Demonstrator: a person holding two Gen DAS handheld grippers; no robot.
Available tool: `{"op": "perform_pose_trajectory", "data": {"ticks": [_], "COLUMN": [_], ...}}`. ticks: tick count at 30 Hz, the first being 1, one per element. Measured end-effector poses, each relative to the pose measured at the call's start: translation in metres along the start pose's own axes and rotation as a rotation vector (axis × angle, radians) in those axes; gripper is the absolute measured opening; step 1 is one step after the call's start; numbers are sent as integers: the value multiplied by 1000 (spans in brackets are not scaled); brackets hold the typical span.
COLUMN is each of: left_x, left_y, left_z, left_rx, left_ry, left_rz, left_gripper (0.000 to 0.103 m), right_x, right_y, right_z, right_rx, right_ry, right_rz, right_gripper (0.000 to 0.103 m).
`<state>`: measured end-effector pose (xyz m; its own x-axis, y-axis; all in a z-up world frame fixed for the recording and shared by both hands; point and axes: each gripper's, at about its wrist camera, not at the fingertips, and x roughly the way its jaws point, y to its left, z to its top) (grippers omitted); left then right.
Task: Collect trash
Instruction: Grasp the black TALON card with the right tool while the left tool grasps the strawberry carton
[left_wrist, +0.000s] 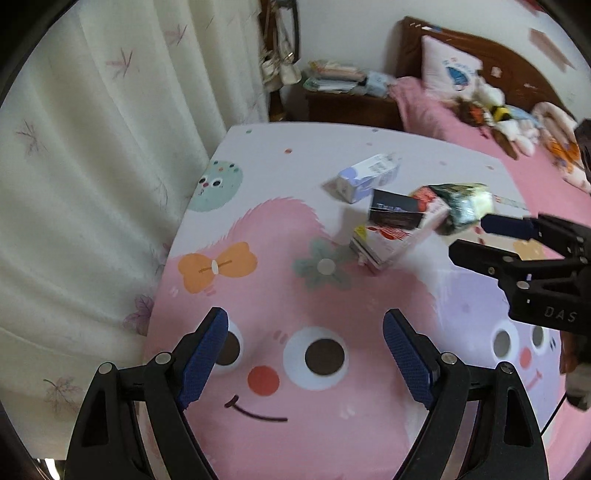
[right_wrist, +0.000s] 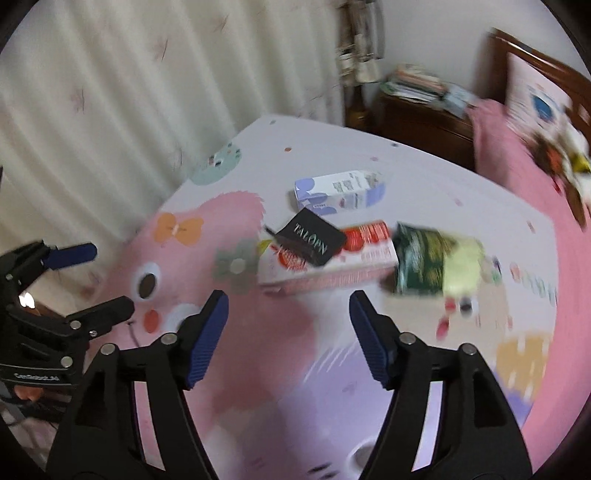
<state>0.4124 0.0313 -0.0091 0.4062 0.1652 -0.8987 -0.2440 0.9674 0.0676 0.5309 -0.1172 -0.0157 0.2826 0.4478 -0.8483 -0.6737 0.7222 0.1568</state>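
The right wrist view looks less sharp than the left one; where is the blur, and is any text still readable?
Right wrist view: motion smear is strongest on the green packet and the tablecloth at right; the black card stays legible. Left wrist view: mostly sharp, only the trash pile slightly soft; fisheye bending in both.

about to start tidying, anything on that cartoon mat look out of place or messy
Yes: four discards lie jumbled mid-mat: a white-and-lavender carton on its side, a black card sleeve askew atop a toppled red-and-white strawberry carton, and a crumpled green foil wrapper.
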Motion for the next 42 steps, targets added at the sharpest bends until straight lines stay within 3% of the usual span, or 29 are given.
{"op": "perform_pose_trajectory", "data": {"ticks": [8, 17, 20, 23, 35, 42], "left_x": [43, 63, 65, 67, 71, 83], "left_y": [6, 10, 11, 9, -25, -66], "left_z": [9, 18, 22, 25, 47, 68], "left_rx": [-84, -110, -106, -103, 27, 205], "left_ry": [64, 86, 85, 86, 71, 82], "left_rz": [38, 62, 66, 66, 26, -29], "left_gripper": [87, 87, 87, 87, 87, 87], "right_x": [67, 113, 116, 113, 85, 50], "right_y": [-9, -20, -19, -20, -36, -73], "right_z": [39, 55, 54, 55, 29, -3], "right_rx": [-235, -288, -305, -295, -221, -4], "right_ry": [86, 206, 201, 197, 141, 74], "right_rz": [36, 79, 82, 96, 107, 76], "right_gripper": [73, 73, 67, 48, 38, 37]}}
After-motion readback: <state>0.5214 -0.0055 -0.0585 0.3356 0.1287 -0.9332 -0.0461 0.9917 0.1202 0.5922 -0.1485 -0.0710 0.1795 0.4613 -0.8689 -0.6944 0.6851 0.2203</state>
